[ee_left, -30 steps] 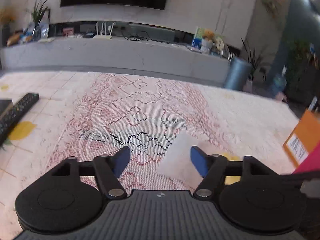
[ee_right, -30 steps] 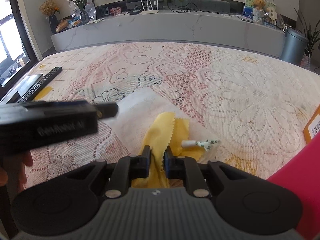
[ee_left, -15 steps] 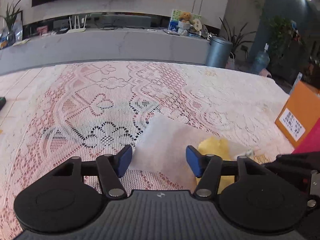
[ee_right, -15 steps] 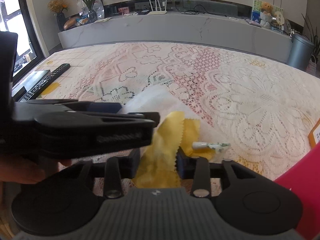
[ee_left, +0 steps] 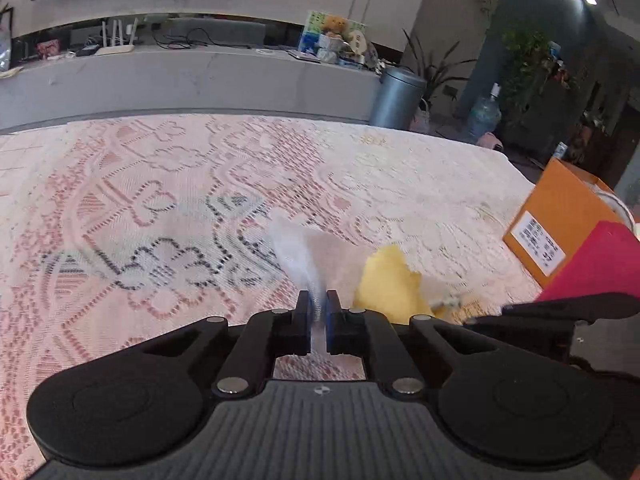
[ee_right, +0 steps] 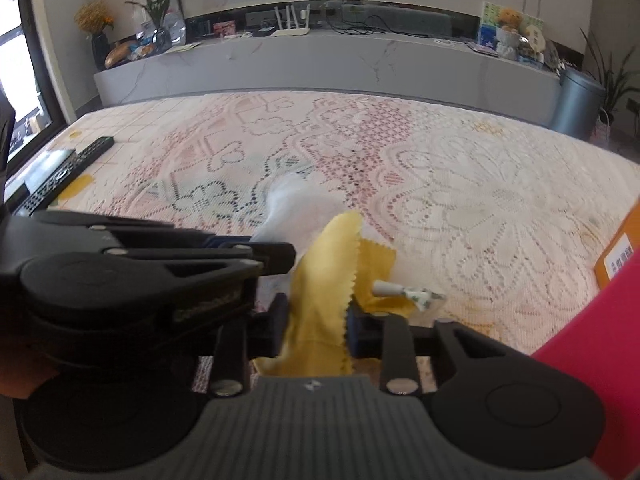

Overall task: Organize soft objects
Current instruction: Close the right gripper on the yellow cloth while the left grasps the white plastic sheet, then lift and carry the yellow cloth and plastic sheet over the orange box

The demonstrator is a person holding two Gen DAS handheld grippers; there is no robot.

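Left gripper (ee_left: 318,312): jaws closed flat on the white cloth's (ee_left: 298,256) near edge, on the lace tablecloth (ee_left: 160,208). Only the right wrist view shows the remote control (ee_right: 66,172) far left. Right gripper (ee_right: 316,320): pinching the yellow cloth (ee_right: 320,300), beside the white one.

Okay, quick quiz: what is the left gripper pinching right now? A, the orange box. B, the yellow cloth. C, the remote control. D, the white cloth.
D: the left gripper is shut on an edge of the white cloth, while the yellow cloth sits in the right gripper.
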